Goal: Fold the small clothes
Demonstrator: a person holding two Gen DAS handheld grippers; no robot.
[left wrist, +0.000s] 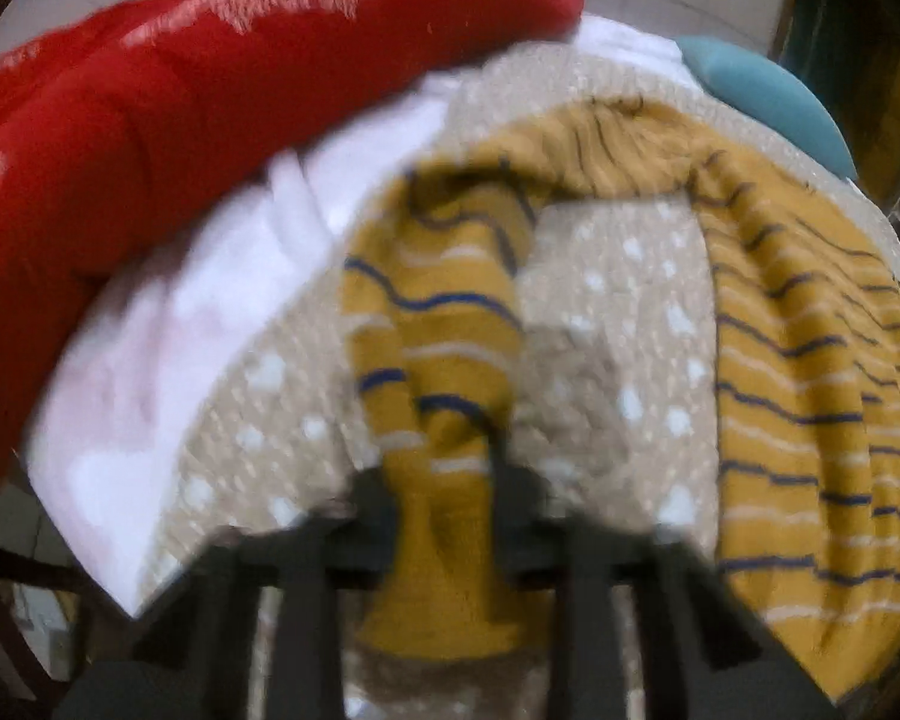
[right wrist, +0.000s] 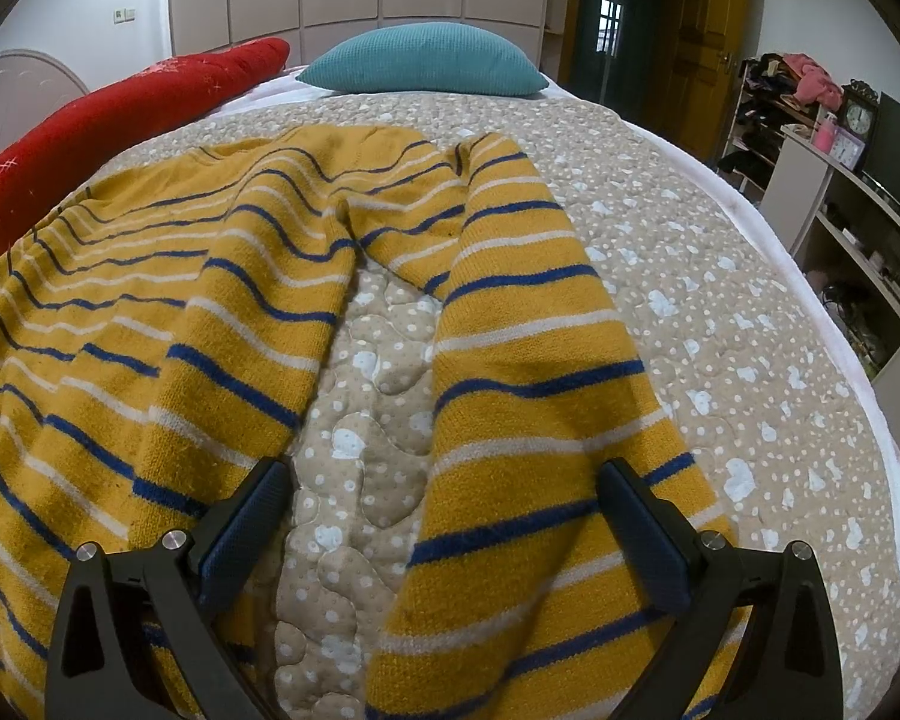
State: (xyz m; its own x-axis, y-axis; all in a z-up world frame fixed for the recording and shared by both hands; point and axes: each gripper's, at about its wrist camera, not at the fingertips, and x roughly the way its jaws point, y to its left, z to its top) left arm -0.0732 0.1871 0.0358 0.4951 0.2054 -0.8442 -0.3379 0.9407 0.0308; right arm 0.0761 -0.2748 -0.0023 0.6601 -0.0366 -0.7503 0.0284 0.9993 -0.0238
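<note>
- I'm looking through a blurred left wrist view: my left gripper (left wrist: 444, 474) is pinching one sleeve (left wrist: 435, 330) of the sweater (right wrist: 168, 312), jaws closed on the mustard knit near the cuff.
- That sleeve is running away from the jaws toward the shoulder, bunched and wrinkled, with the quilt (left wrist: 618, 312) showing on both sides of it.
- The sweater body (left wrist: 810, 360) is lying to the right of that sleeve in the left view, blue and white stripes across it.
- In the right wrist view my right gripper (right wrist: 444, 510) is sitting with jaws wide apart, gripping nothing.
- The other sleeve (right wrist: 528, 360) is stretching straight toward me, its lower end lying between and under those open jaws; whether a finger (right wrist: 642, 528) is touching the knit I cannot tell.
- A strip of quilt (right wrist: 360, 420) is showing between this sleeve and the body.
- The whole sweater is spread on the bed, collar end far from me.
- A teal pillow (right wrist: 426, 60) is resting at the head of the bed, well apart from the sweater.
- A red blanket (right wrist: 120, 120) is lying along the bed's left edge, near the sweater's far shoulder.
</note>
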